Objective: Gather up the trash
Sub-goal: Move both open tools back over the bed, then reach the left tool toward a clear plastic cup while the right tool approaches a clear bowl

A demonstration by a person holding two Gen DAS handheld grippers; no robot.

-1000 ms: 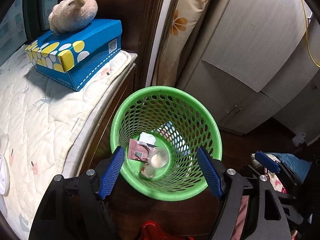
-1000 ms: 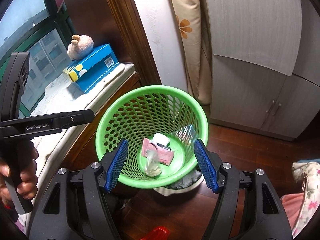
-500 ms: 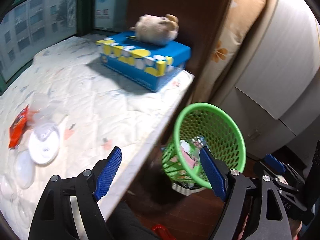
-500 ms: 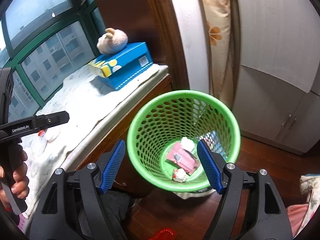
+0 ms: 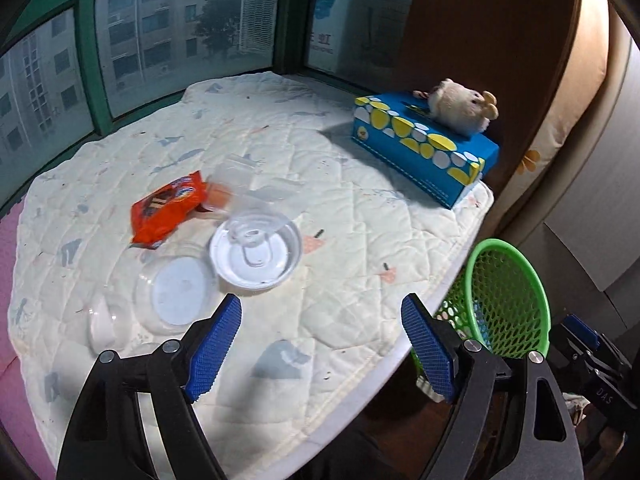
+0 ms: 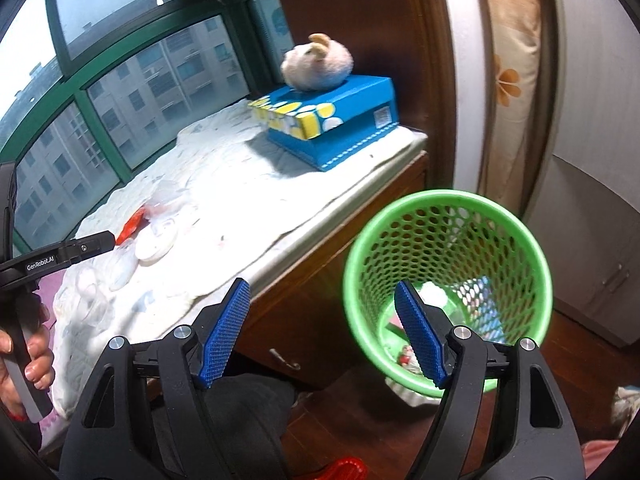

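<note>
Your left gripper (image 5: 320, 340) hangs spread and empty over the quilted pad (image 5: 340, 208), its jaws having just widened, and your right gripper (image 6: 322, 328), also spread and empty after opening, sits beside the green basket (image 6: 448, 208). The remaining trash lies ahead: an orange wrapper (image 5: 170, 208) touching clear plastic lids (image 5: 256, 248). Those lids look thin and slick; pinch one at its rim and it could skid away or nudge the wrapper.
</note>
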